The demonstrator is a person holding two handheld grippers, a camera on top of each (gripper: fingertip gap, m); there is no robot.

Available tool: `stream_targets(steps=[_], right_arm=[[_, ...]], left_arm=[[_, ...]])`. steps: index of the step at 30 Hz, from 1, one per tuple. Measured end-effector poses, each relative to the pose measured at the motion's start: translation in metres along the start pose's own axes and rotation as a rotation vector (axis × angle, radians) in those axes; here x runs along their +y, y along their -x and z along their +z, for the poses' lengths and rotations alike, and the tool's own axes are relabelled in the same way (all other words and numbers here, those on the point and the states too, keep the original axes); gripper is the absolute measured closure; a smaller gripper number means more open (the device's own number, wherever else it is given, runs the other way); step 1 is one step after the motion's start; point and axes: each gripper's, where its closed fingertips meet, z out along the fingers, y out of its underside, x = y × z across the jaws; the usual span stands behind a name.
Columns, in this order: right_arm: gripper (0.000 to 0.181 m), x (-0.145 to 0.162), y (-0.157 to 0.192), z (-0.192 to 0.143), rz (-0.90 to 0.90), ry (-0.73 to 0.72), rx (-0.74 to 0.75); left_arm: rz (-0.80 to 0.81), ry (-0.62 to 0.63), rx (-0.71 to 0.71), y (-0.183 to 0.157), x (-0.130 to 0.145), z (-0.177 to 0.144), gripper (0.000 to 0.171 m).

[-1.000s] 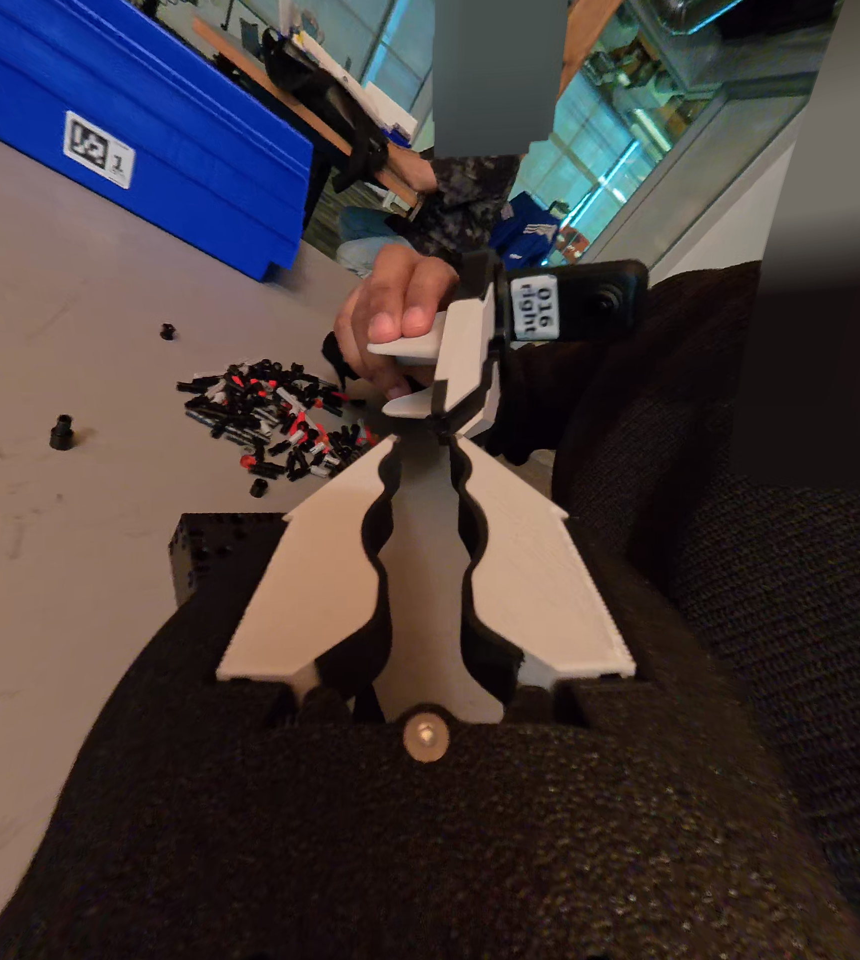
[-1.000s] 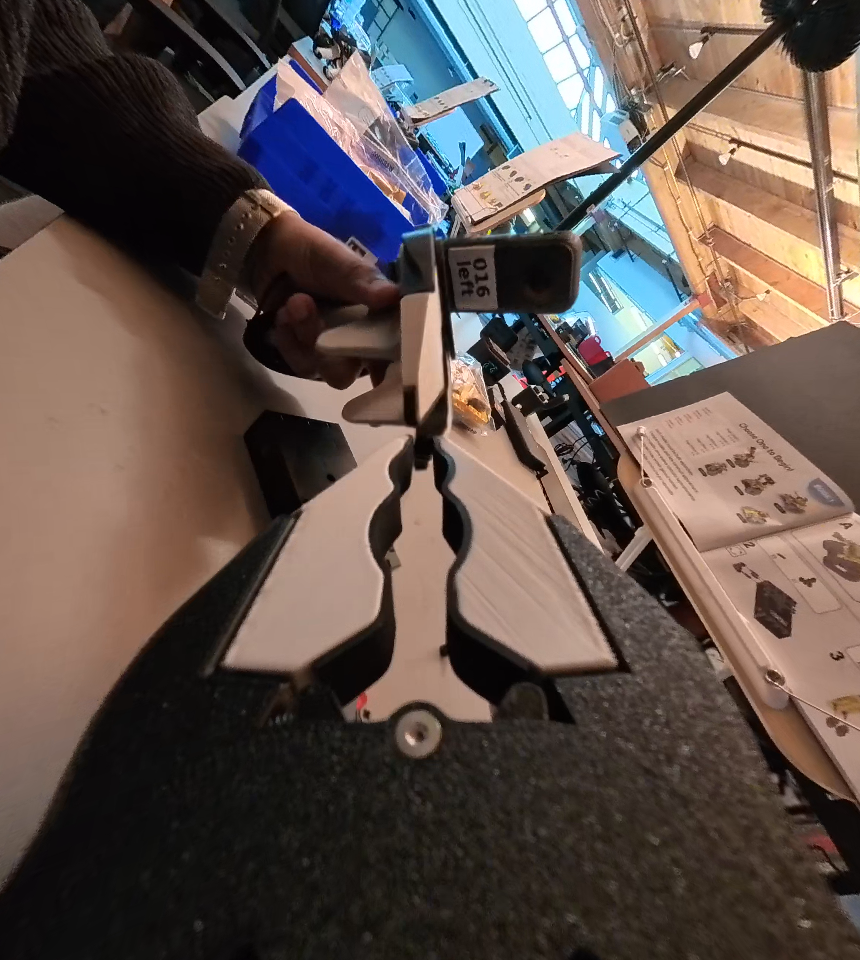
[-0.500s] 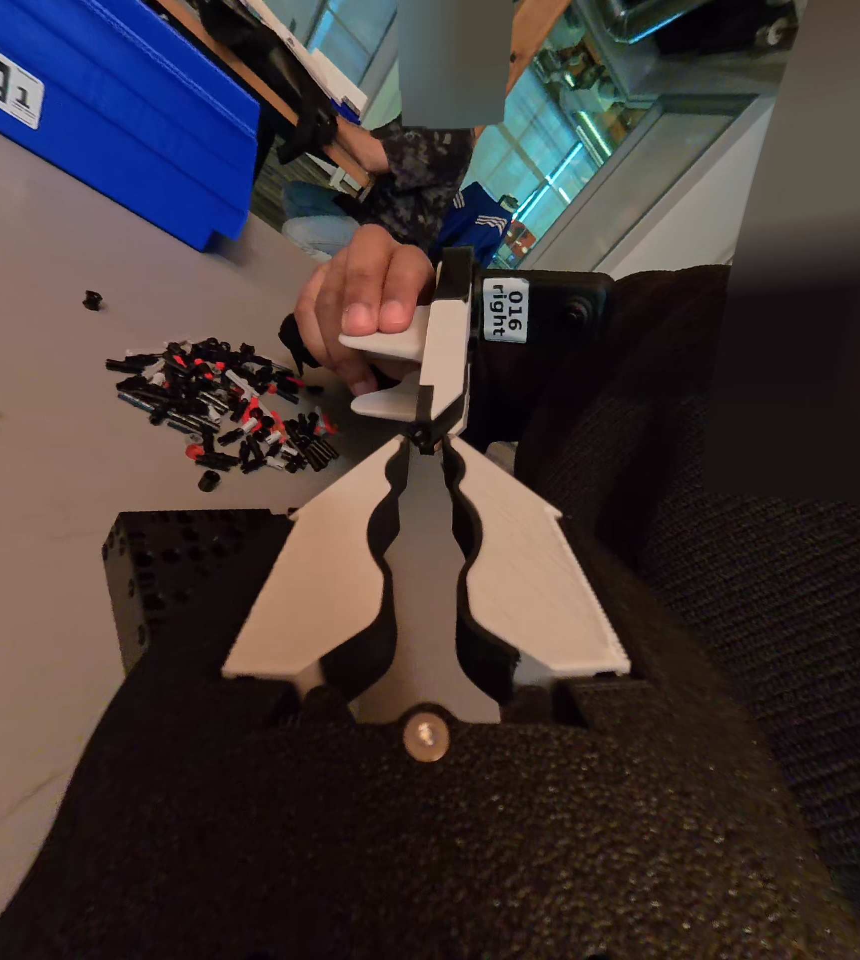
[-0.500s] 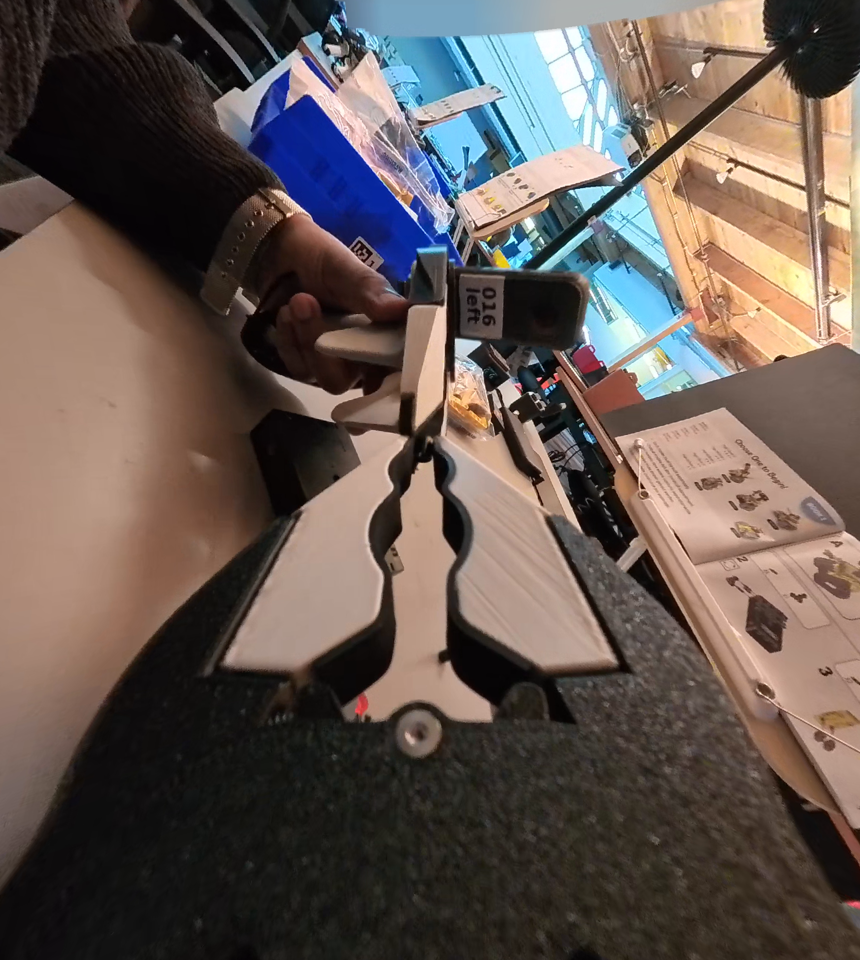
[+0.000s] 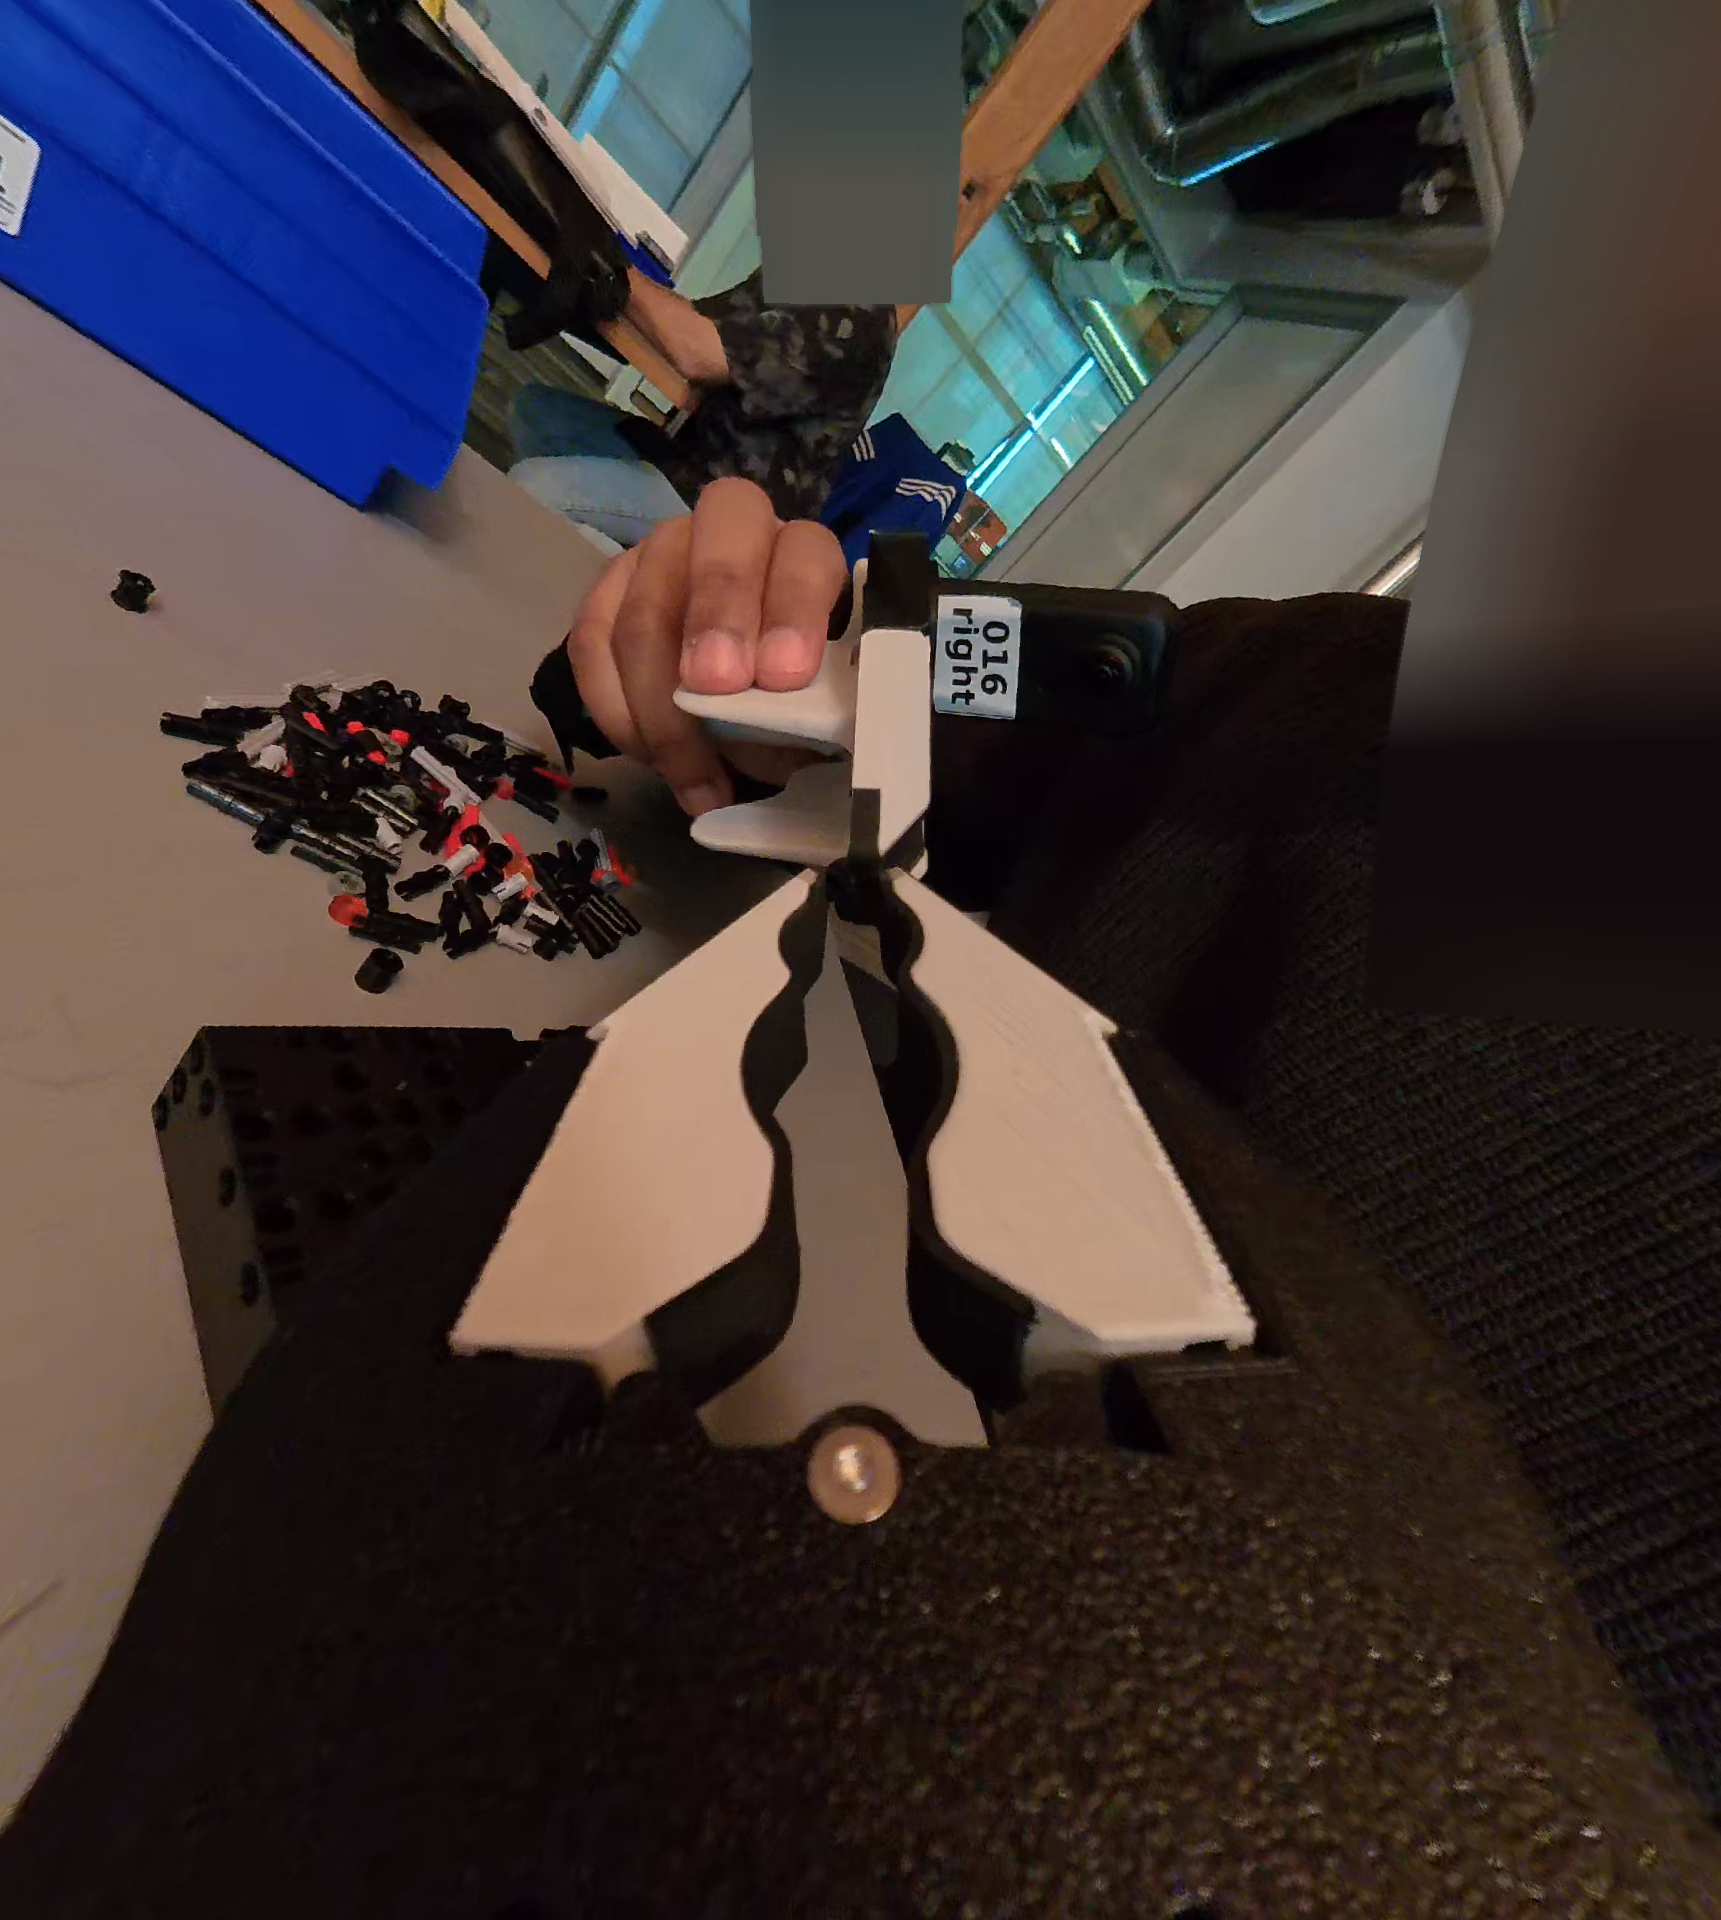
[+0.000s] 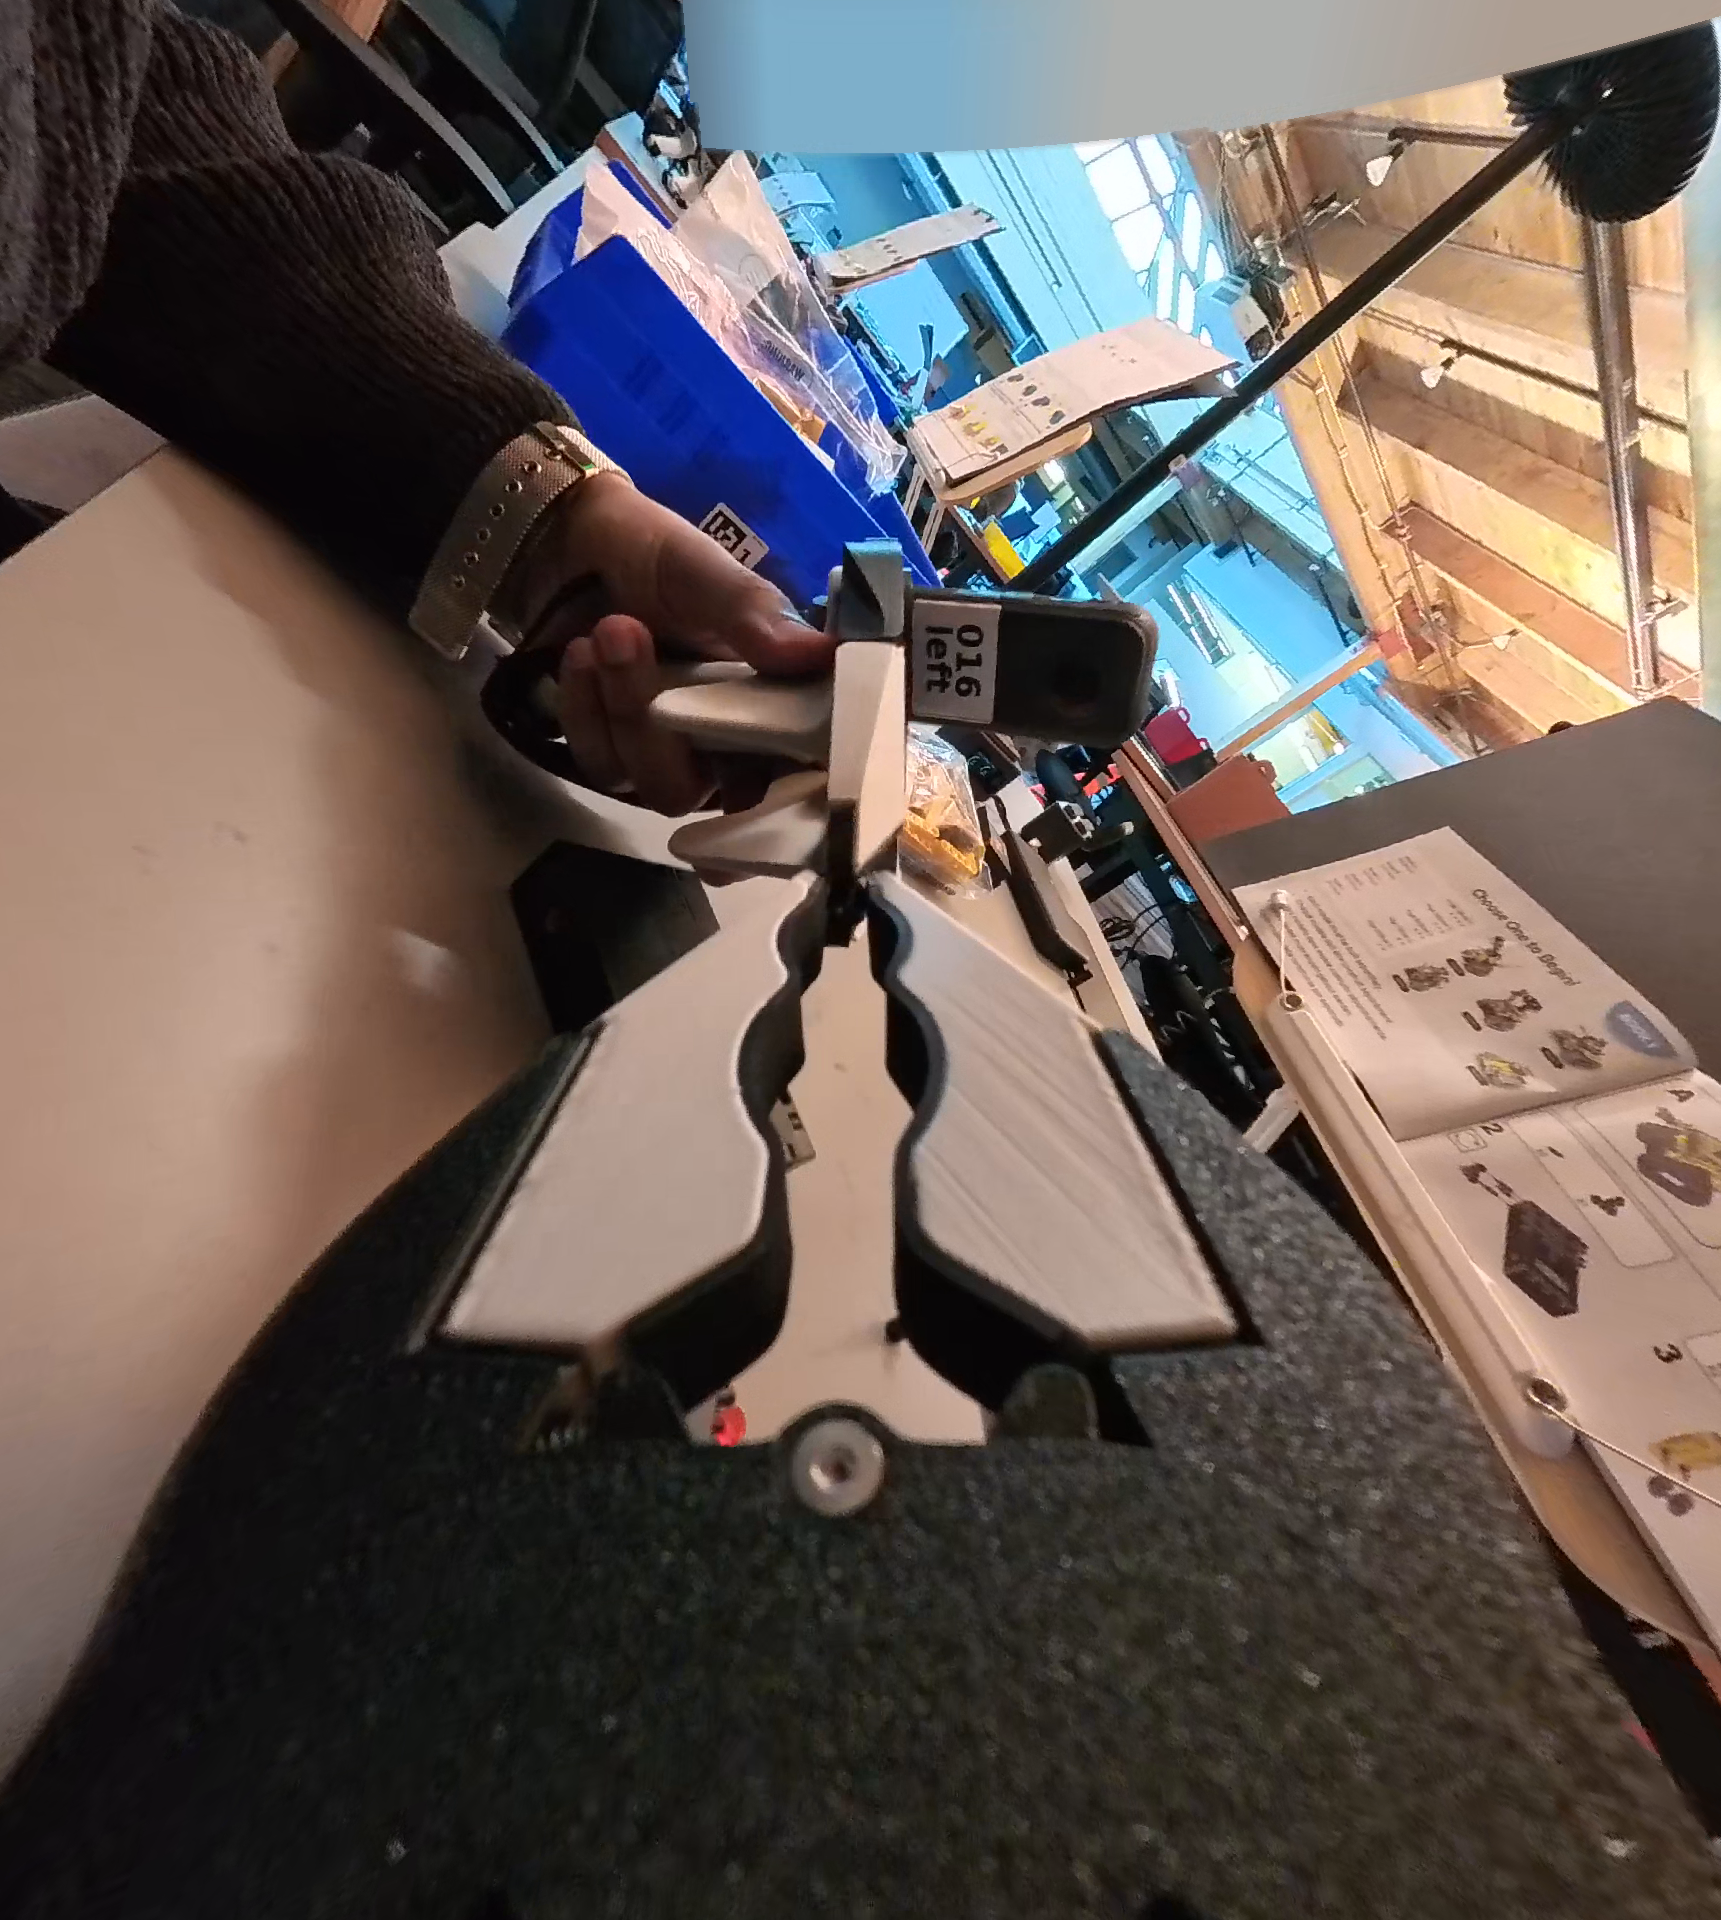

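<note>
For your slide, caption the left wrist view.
Two claws meet tip to tip above a table, beside scattered small parts and a black block.

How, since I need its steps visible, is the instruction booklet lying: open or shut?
Open: the booklet lies spread, two printed pages showing side by side, in the right wrist view.

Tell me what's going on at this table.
A person holds a pair of tongs in each hand. The left tongs and the right tongs meet tip to tip over the table. Both are nearly closed, and whether a small part is pinched between them cannot be told. A pile of small black and red pieces and a black block lie close by. An open booklet is propped off to one side.
</note>
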Motion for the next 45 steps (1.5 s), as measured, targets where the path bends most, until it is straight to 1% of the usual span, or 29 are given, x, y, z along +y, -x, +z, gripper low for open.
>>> stream_targets(steps=[3, 7, 11, 19, 20, 33, 39, 42, 44, 45], right_arm=[[0.174, 0.0, 0.0, 0.0, 0.034, 0.0, -0.004], [0.174, -0.002, 0.0, -0.005, 0.146, -0.023, -0.022], [0.169, -0.003, -0.005, -0.008, 0.21, -0.057, -0.016], [0.171, -0.002, 0.01, -0.004, 0.185, -0.051, -0.07], [0.174, -0.003, 0.01, -0.004, 0.185, -0.055, -0.07], [0.174, -0.002, 0.009, -0.007, 0.167, -0.052, -0.058], [0.174, -0.002, 0.01, -0.009, 0.167, -0.049, -0.077], [0.174, -0.001, 0.007, -0.008, 0.194, -0.033, -0.104], [0.174, 0.004, -0.008, -0.007, 0.244, -0.023, -0.07], [0.174, 0.01, -0.019, -0.007, 0.286, -0.006, -0.035]], left_arm=[[-0.017, -0.003, 0.004, 0.001, 0.0, 0.0, 0.163], [-0.039, -0.019, 0.027, -0.001, -0.003, -0.002, 0.165], [-0.057, -0.021, 0.053, -0.005, -0.003, -0.002, 0.165], [-0.068, 0.021, 0.071, -0.007, 0.005, 0.004, 0.165], [-0.071, 0.021, 0.07, -0.006, 0.005, 0.003, 0.165], [-0.085, 0.014, 0.064, -0.004, 0.004, 0.003, 0.165], [-0.082, 0.025, 0.06, -0.004, 0.006, 0.004, 0.165], [-0.059, 0.009, 0.029, -0.001, 0.003, 0.004, 0.163], [-0.021, -0.019, -0.072, 0.009, -0.003, 0.001, 0.144], [0.04, -0.016, -0.121, 0.011, -0.005, 0.0, 0.144]])
